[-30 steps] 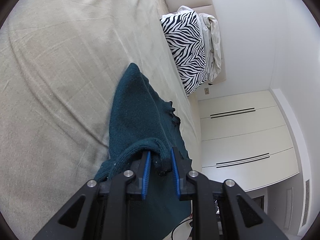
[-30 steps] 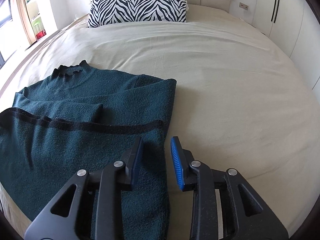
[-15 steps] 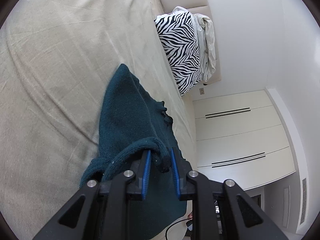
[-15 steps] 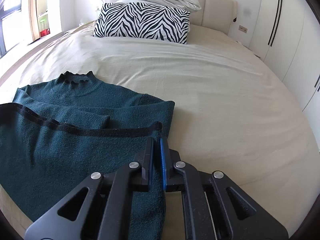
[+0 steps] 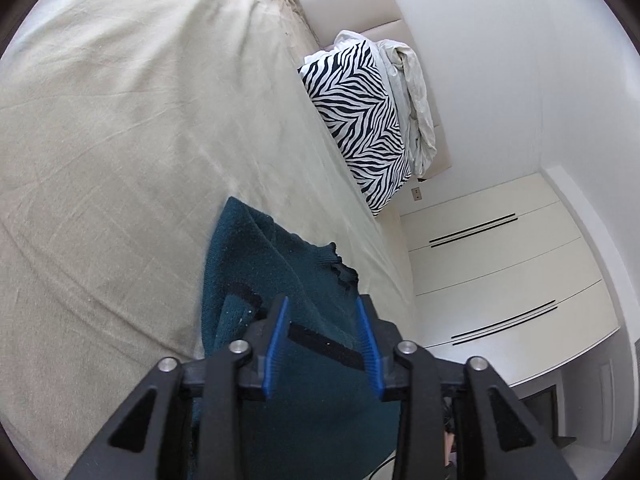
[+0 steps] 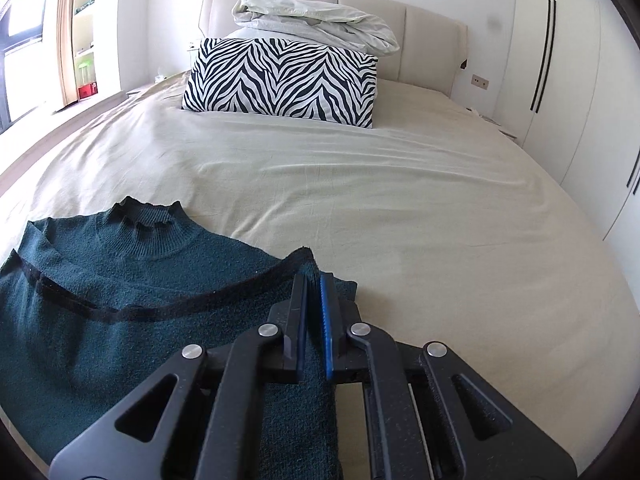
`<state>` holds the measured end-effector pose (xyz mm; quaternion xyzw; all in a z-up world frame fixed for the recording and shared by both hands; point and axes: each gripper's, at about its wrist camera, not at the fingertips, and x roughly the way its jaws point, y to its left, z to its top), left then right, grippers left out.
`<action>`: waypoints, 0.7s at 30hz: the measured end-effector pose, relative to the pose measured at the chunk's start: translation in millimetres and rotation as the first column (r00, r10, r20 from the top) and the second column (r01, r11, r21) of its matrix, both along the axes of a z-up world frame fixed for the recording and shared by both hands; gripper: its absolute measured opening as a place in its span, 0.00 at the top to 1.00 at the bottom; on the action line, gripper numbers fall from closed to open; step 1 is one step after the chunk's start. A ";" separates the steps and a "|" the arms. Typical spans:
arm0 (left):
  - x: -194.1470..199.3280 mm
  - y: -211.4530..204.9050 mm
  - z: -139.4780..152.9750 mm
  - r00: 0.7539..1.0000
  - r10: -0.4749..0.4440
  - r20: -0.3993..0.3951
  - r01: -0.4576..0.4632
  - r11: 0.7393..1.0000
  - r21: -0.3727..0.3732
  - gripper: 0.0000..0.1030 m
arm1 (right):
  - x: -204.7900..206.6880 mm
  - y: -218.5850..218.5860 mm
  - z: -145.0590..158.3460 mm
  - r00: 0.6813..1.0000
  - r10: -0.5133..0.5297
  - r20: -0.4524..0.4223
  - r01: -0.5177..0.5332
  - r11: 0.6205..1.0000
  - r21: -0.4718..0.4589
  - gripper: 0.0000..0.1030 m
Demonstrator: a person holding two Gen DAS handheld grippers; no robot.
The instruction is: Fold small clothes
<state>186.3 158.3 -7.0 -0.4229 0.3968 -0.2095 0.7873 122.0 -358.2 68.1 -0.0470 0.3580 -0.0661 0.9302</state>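
1. A dark teal sweater (image 6: 120,312) lies on the bed (image 6: 400,208), near the foot edge and toward the bed's left side as the right wrist camera sees it.
2. Its ribbed collar (image 6: 152,228) points toward the head of the bed, and the body lies flat on the beige sheet.
3. The lower part of the sweater is folded up over the body; the black hem band (image 6: 160,308) runs across the chest in a shallow curve.
4. The right gripper (image 6: 314,292) has its jaws pressed together, pinching the sweater at the right end of the hem band, where the cloth corner is raised off the layer beneath.
5. The left gripper (image 5: 322,320) has its jaws opening; they stand apart with the sweater (image 5: 312,380) and its hem band (image 5: 320,346) seen between them, and the blue pads (image 5: 276,344) are not pressing on the cloth.
6. In the left wrist view, the sweater lies along the near side of the bed (image 5: 120,120), with the collar (image 5: 340,268) toward the headboard end.
7. A zebra-striped pillow (image 6: 280,80) leans at the head of the bed, well apart from the sweater.
8. A crumpled pale blanket (image 6: 316,20) sits on top of the pillow against the headboard (image 6: 432,36).
9. White wardrobe doors (image 6: 560,60) stand along the bed's right side.
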 end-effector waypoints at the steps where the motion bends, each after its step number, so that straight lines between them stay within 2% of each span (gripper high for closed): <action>1: -2.6 -5.7 1.8 1.000 0.000 0.015 -0.001 0.995 0.101 0.32 | -0.4 3.4 -2.8 1.000 0.007 -0.004 -0.007 1.000 -0.014 0.95; 3: -4.9 -19.7 0.1 0.999 -0.041 0.024 0.034 0.967 0.251 0.32 | -3.9 6.9 -8.3 1.000 0.008 -0.010 -0.008 1.000 -0.022 0.95; 8: 1.7 -45.7 -11.7 0.993 -0.115 0.002 0.104 0.907 0.407 0.36 | -11.4 -2.3 -18.7 1.000 -0.019 -0.024 0.020 0.999 0.029 0.95; 10: 8.3 -49.6 -19.9 0.992 -0.125 -0.028 0.125 0.895 0.428 0.46 | -14.0 -5.2 -20.8 0.999 -0.025 -0.027 0.027 0.999 0.041 0.95; 12: 12.6 -48.4 -26.4 0.992 -0.112 -0.056 0.126 0.888 0.442 0.70 | -17.1 -6.1 -22.5 0.999 -0.027 -0.029 0.028 0.999 0.042 0.95; 15: 14.9 -48.7 -27.2 0.991 -0.112 -0.072 0.133 0.872 0.472 0.86 | -19.8 -6.8 -25.4 0.999 -0.027 -0.033 0.029 0.999 0.044 0.95; 17: 11.0 -49.7 -23.1 0.992 -0.109 -0.062 0.125 0.859 0.496 0.92 | -22.2 -7.3 -26.6 0.999 -0.032 -0.031 0.034 0.998 0.050 0.95; 21: -3.2 -54.5 -4.5 0.996 -0.089 -0.001 0.074 0.827 0.557 0.93 | -30.1 -5.1 -22.3 0.999 -0.036 -0.009 0.037 0.998 0.050 0.95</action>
